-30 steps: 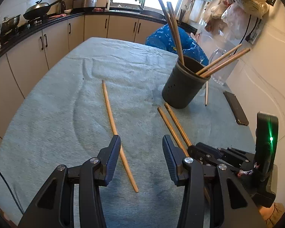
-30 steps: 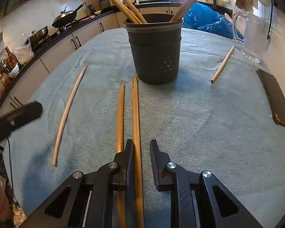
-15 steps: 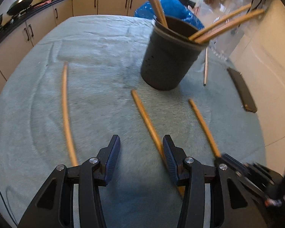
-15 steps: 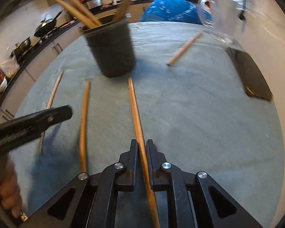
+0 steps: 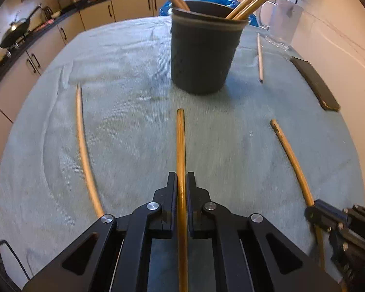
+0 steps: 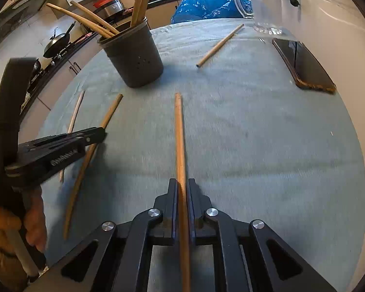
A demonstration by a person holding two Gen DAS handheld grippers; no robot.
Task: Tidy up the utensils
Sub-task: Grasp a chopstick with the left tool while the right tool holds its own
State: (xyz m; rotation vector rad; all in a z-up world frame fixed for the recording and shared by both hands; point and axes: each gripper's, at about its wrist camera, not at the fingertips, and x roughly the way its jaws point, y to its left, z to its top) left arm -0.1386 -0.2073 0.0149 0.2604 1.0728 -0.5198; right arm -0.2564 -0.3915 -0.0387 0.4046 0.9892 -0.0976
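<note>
Left gripper clamped on one chopstick, right gripper clamped on another chopstick, dark holder ahead on tabletop.

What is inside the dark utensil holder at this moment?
Several wooden chopsticks stand in the dark utensil holder, leaning out over its rim in different directions. Their lower ends and the holder's bottom are hidden by its wall, so an exact count is uncertain.
</note>
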